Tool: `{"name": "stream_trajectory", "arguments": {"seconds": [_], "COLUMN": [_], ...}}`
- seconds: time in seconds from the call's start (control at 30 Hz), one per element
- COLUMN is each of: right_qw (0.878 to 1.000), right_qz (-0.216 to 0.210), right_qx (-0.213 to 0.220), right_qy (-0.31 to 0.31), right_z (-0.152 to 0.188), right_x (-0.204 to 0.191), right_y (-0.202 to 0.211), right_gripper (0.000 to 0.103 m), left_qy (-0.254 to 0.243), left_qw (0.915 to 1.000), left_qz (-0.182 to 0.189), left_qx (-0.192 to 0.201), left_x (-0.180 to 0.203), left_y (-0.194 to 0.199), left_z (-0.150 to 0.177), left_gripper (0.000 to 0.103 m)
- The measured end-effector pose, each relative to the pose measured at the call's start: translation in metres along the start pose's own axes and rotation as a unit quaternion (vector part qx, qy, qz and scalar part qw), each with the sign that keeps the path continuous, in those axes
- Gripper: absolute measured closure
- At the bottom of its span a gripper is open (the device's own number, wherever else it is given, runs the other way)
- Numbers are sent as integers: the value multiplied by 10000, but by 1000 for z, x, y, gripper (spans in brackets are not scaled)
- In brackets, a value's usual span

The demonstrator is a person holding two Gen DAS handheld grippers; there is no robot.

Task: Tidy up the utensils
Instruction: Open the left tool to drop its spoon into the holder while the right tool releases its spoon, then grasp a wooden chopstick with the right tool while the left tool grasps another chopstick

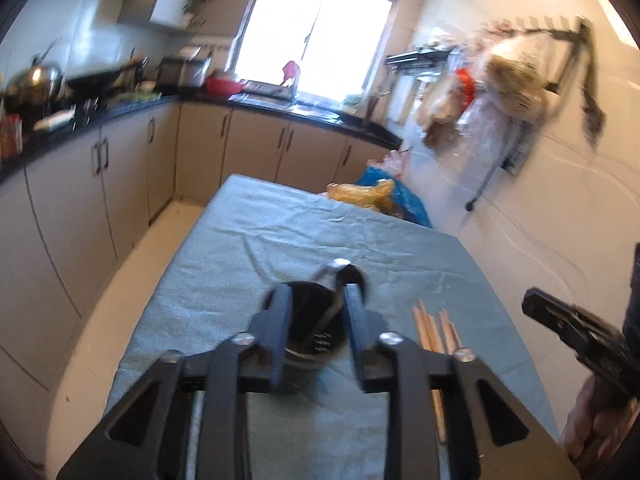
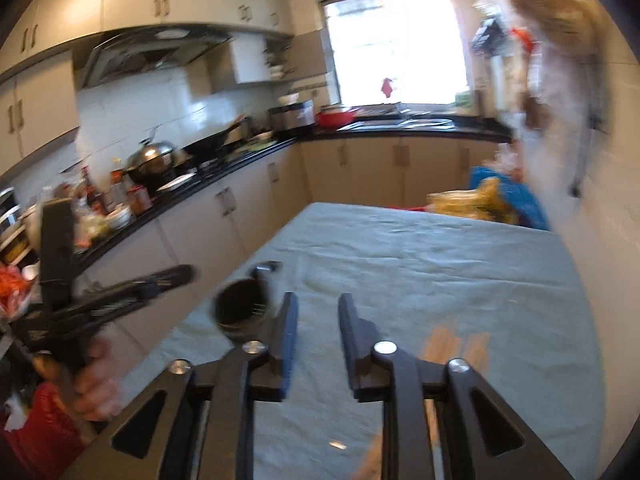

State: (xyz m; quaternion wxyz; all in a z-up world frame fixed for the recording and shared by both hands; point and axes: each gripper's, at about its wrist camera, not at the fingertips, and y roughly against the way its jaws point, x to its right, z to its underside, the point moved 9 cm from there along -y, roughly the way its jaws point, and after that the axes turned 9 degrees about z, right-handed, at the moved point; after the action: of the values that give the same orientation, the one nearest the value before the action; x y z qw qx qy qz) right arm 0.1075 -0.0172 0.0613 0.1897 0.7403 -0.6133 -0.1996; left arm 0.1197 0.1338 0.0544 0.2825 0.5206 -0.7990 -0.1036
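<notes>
A dark round utensil holder (image 1: 316, 332) stands on the table's blue-grey cloth (image 1: 280, 232), with a metal utensil handle (image 1: 334, 270) sticking up out of it. My left gripper (image 1: 318, 300) hovers right over the holder, open and empty, its fingers on either side of the handle. Several wooden chopsticks (image 1: 434, 330) lie on the cloth just right of the holder. In the right wrist view the holder (image 2: 242, 312) is at left, the chopsticks (image 2: 456, 340) blurred at right. My right gripper (image 2: 318, 308) is open and empty above the cloth between them.
A yellow plastic bag (image 1: 362, 194) and a blue bag (image 1: 404, 196) sit at the table's far right corner. Kitchen counters with pots (image 2: 154, 156) run along the left and back. Bags hang on the right wall (image 1: 500, 80).
</notes>
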Motion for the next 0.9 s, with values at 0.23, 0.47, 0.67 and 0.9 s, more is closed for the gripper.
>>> {"name": "stream_trajectory", "arguments": {"seconds": [0.23, 0.47, 0.67, 0.9], "right_qw": [9914, 9772, 9713, 9613], "right_qz": [774, 872, 531, 626], "right_qx": [-372, -867, -1288, -2018], "right_qy": [-992, -1729, -1928, -1769], "right_z": [60, 108, 113, 97], "right_x": [112, 169, 176, 181], "right_y": [24, 19, -10, -87], "right_gripper": [60, 60, 77, 79], "left_qy": [-660, -518, -547, -552], "left_qw": [9944, 9743, 9704, 9666], "left_qz": [192, -119, -304, -440], "left_qx": [-808, -2187, -2332, -2465], "left_x": [75, 86, 87, 78], "left_y": [-29, -93, -104, -106], "left_z": [66, 144, 154, 159], "left_gripper": [48, 48, 48, 48]}}
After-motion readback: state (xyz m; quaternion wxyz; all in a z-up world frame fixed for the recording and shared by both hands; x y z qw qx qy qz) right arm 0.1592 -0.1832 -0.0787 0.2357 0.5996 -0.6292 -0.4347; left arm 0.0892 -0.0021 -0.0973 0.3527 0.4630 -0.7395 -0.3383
